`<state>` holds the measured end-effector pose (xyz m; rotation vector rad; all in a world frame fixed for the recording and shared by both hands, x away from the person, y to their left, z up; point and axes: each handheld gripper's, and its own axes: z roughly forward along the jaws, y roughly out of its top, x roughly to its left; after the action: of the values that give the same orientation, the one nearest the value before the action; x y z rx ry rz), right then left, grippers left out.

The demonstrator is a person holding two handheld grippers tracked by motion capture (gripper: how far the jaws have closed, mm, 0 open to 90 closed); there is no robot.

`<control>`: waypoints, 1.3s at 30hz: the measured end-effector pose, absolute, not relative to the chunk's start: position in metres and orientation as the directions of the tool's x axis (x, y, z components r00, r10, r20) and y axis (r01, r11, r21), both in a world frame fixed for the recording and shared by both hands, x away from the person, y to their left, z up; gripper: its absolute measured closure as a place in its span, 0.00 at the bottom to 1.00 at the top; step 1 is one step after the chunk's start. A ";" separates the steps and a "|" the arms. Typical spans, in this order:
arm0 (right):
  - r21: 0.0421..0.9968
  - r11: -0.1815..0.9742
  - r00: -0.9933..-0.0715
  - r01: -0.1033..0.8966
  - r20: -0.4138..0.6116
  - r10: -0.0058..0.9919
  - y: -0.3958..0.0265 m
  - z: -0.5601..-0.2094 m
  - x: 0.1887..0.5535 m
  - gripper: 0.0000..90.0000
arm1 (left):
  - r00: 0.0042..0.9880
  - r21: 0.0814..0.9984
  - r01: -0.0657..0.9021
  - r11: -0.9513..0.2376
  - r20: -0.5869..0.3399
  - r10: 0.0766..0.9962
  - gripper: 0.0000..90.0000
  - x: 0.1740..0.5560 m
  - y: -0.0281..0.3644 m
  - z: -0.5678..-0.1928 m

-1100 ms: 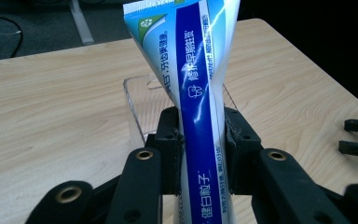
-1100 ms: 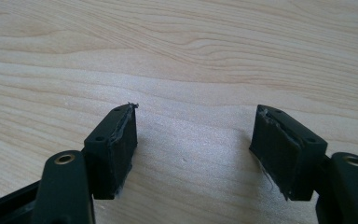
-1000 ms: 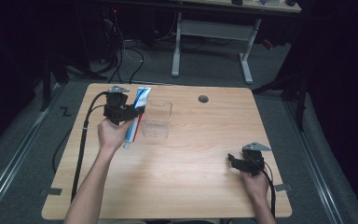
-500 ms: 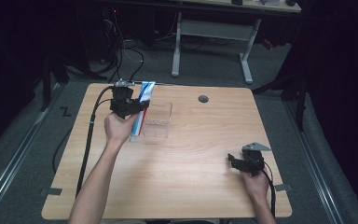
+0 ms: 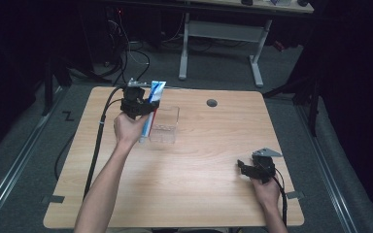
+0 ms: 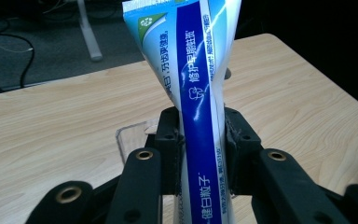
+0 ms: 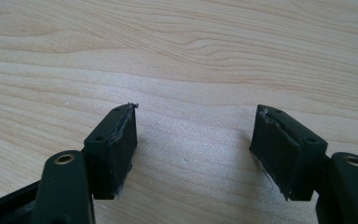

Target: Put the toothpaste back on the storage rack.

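**Toothpaste tube held at the far left of a wooden table**

At the far left of the scene, dark floor runs beside the wooden table (image 5: pixel 189 179), with a metal rail along it and loose black cables (image 5: pixel 126 58) lying beyond the table's far left corner. A black cable trails from the left gripper (image 5: pixel 138 104) down the left side of the tabletop and over its near edge.

That left gripper sits near the table's far left corner, held up by the person's left hand (image 5: pixel 128 130), whose forearm reaches in from the near edge. Its jaws are clamped on a blue and white toothpaste tube (image 6: pixel 200 98), pinching it around the middle; the flat crimped end points up and away, and white printed characters run along the blue band. Just to the right of the tube, a clear plastic container (image 5: pixel 165 125) rests on the wood.

Farther right, a small round dark grommet (image 5: pixel 211 103) is set in the tabletop near the far edge. Beyond the table stands a second desk on white legs (image 5: pixel 255 48), in a dim room.

Toward the near right corner, the right gripper (image 5: pixel 245 169) rests low over the pale, grained wood, held by the right hand (image 5: pixel 264 189). Its jaws stand wide apart with only bare tabletop between them. Grey floor lies beyond the right edge.
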<state>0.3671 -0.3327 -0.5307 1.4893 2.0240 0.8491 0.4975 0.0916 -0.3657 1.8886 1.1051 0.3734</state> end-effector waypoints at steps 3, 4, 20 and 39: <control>0.724 0.213 -0.289 0.656 -0.020 0.957 -0.333 -0.531 0.367 0.35 | 0.556 0.813 0.543 -0.208 -0.163 0.815 0.79 0.501 0.087 -0.365; 0.724 0.213 -0.289 0.656 -0.020 0.957 -0.333 -0.531 0.367 0.34 | 0.555 0.814 0.543 -0.207 -0.163 0.815 0.79 0.502 0.086 -0.365; 0.724 0.215 -0.291 0.656 -0.020 0.957 -0.333 -0.531 0.367 0.35 | 0.515 0.842 0.522 -0.137 -0.183 0.837 0.79 0.517 0.083 -0.367; 0.724 0.216 -0.295 0.655 -0.019 0.955 -0.332 -0.531 0.367 0.35 | 0.520 0.861 0.490 -0.133 -0.167 0.838 0.79 0.533 0.057 -0.371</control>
<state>0.3672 -0.3323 -0.5306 1.4853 2.0293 0.8520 0.5329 0.0573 -0.3712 1.7842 1.1116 0.4461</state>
